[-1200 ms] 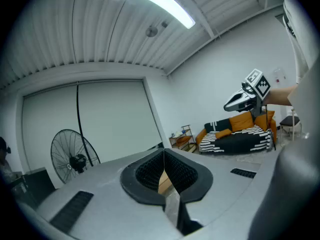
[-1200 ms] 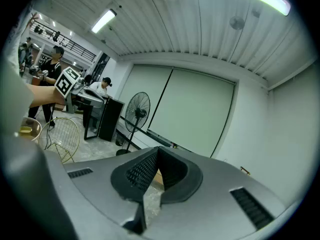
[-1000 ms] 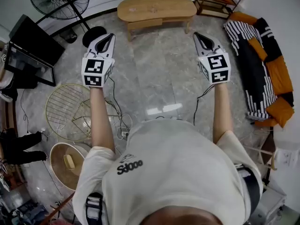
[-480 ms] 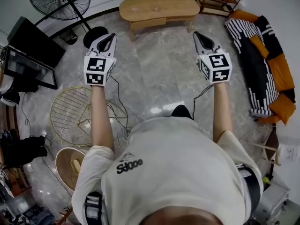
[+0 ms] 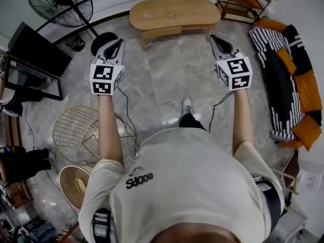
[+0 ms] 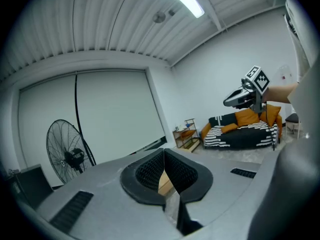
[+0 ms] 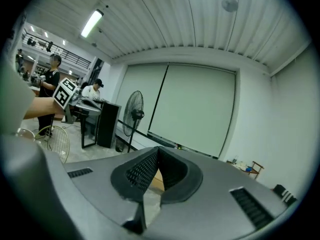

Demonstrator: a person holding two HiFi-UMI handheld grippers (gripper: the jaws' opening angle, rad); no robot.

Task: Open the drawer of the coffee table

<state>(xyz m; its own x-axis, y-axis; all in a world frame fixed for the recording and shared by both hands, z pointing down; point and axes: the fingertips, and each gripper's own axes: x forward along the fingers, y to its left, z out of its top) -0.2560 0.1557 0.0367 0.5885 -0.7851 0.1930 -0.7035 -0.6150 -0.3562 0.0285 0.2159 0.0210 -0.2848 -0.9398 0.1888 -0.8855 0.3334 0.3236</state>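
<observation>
A low oval wooden coffee table (image 5: 172, 13) stands at the far end of the marble floor, its drawer front (image 5: 162, 32) closed under the top. My left gripper (image 5: 115, 45) is held out at the left, still short of the table, jaws shut and empty. My right gripper (image 5: 216, 38) is held out at the right, near the table's right end, also shut and empty. In the left gripper view the pads (image 6: 175, 171) meet at the tip with a strip of the wooden table (image 6: 165, 183) behind them. The right gripper view shows the same closed pads (image 7: 170, 170).
A standing fan (image 5: 63, 4) and a black cabinet (image 5: 35, 49) are at the left. A round wire basket (image 5: 81, 128) and cables lie on the floor by my left arm. A sofa with striped and orange covers (image 5: 286, 75) lines the right. A wooden shelf (image 5: 245, 1) stands beyond it.
I have stepped forward: the coffee table sits nearer and lower in the head view, a foot now shows ahead of me. Both grippers stay shut and held out as before.
</observation>
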